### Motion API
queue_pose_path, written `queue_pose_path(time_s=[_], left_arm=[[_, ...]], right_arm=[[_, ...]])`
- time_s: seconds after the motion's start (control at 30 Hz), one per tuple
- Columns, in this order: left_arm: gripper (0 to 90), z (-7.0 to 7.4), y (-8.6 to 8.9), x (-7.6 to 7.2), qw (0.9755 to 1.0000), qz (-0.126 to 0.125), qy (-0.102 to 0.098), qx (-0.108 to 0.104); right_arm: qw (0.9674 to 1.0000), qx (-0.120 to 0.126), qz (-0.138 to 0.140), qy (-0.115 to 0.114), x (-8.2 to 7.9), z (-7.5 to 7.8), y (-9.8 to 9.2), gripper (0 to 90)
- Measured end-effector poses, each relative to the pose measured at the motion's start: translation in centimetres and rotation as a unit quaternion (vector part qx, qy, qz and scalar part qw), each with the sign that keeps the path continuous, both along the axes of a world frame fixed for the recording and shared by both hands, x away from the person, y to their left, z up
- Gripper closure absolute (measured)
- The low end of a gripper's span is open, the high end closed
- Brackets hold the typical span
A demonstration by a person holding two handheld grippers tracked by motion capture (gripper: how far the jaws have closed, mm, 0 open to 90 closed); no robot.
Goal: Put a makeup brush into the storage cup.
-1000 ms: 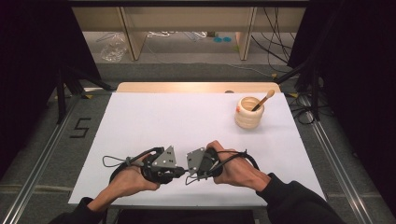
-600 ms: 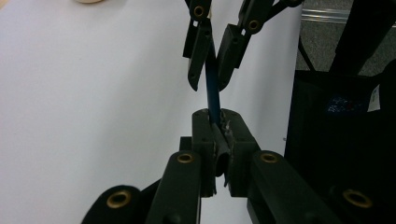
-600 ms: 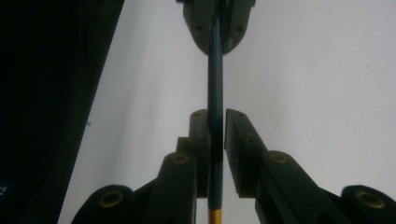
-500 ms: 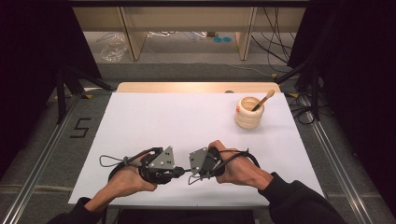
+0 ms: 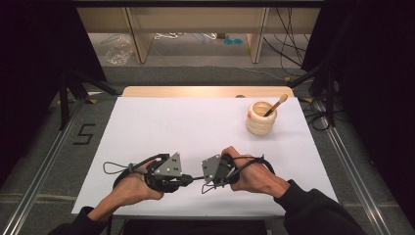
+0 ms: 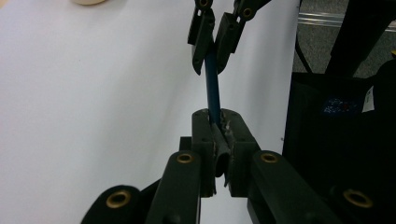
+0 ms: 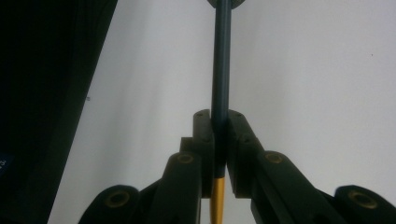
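Note:
Near the table's front edge my two grippers point at each other, tip to tip. A thin dark blue stick (image 5: 195, 178) bridges them. My left gripper (image 5: 188, 178) is shut on one end (image 6: 212, 88); in the left gripper view my own jaws (image 6: 219, 126) clamp it. My right gripper (image 5: 203, 177) is shut on the other end, and its jaws have just closed a little tighter. In the right gripper view the stick (image 7: 221, 60) runs through my closed jaws (image 7: 220, 126), with a golden section behind them. The right gripper (image 6: 212, 56) also appears farther off in the left gripper view.
A cream ribbed pot (image 5: 260, 118) with a wooden stick (image 5: 275, 105) leaning in it stands at the back right of the white table (image 5: 195, 127). Metal rails run along the floor on both sides. Dark curtains flank the table.

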State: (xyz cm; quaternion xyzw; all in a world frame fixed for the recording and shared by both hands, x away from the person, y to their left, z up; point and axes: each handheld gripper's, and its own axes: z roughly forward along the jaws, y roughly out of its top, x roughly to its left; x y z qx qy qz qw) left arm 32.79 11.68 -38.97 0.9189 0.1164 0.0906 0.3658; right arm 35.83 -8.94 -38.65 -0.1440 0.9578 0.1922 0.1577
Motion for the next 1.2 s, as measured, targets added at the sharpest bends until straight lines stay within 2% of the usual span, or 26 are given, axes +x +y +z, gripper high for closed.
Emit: queue_pose_path(time_s=[0.07,0.13,0.17,0.3,0.33,0.4,0.43,0.5,0.63,0.67,0.7,0.8,0.87,0.9,0.97,1.13,1.2], left_arm=[[84.6,-0.2,-0.1,0.0,1.0000,0.003,0.003,0.002],[84.3,-0.3,-0.2,0.1,0.9998,-0.004,0.002,0.019],[83.9,-0.5,-0.4,0.1,0.9999,0.004,0.006,0.009],[81.9,-0.6,-0.7,0.2,0.9998,0.002,0.017,0.014],[81.4,-0.5,-0.7,0.4,0.9993,-0.010,0.013,0.033],[81.5,-0.8,-0.9,0.3,0.9996,0.003,0.020,0.017],[81.6,-0.8,-0.9,0.3,0.9996,0.004,0.022,0.018],[82.5,-0.8,-0.9,0.3,0.9995,0.008,0.028,0.016],[83.1,-0.9,-0.9,0.5,0.9991,0.011,0.035,0.019],[83.1,-0.9,-0.9,0.6,0.9990,0.011,0.037,0.021],[83.2,-0.9,-1.0,0.5,0.9990,0.012,0.038,0.021],[83.3,-1.0,-1.1,0.5,0.9988,0.018,0.043,0.016],[83.1,-0.9,-1.0,0.6,0.9987,0.010,0.039,0.030],[83.0,-0.9,-1.0,0.7,0.9986,0.008,0.038,0.035],[82.9,-1.0,-1.2,0.7,0.9991,0.009,0.034,0.024],[83.4,-1.0,-1.2,0.9,0.9992,0.006,0.026,0.028],[84.0,-0.9,-1.1,1.0,0.9991,-0.002,0.016,0.039]], right_arm=[[1.0000,-0.005,0.000,-0.003,-0.1,0.1,0.0,84.3],[0.9999,-0.010,0.002,-0.007,-0.2,0.2,0.1,84.3],[0.9999,-0.013,0.001,-0.010,-0.3,0.2,0.1,84.3],[0.9996,-0.017,0.008,-0.022,-0.6,0.3,0.5,84.3],[0.9994,-0.021,0.014,-0.025,-0.6,0.4,0.6,84.3],[0.9991,-0.024,0.018,-0.031,-0.7,0.5,0.9,84.3],[0.9989,-0.023,0.028,-0.030,-0.6,0.5,1.0,84.3],[0.9988,-0.027,0.022,-0.034,-0.7,0.5,1.1,84.3],[0.9982,-0.028,0.037,-0.038,-0.7,0.4,1.2,84.3],[0.9982,-0.030,0.028,-0.043,-0.8,0.4,1.2,84.3],[0.9986,-0.025,0.032,-0.034,-0.8,0.2,1.2,84.3],[0.9985,-0.021,0.041,-0.029,-0.7,0.1,1.3,84.3],[0.9981,-0.031,0.041,-0.034,-0.7,0.2,1.3,84.3],[0.9975,-0.036,0.038,-0.046,-0.8,0.4,1.3,84.3],[0.9971,-0.039,0.042,-0.050,-0.8,0.3,1.4,84.3],[0.9971,-0.039,0.042,-0.051,-0.8,0.3,1.4,84.3],[0.9979,-0.043,0.021,-0.045,-1.1,0.3,1.3,84.3]])
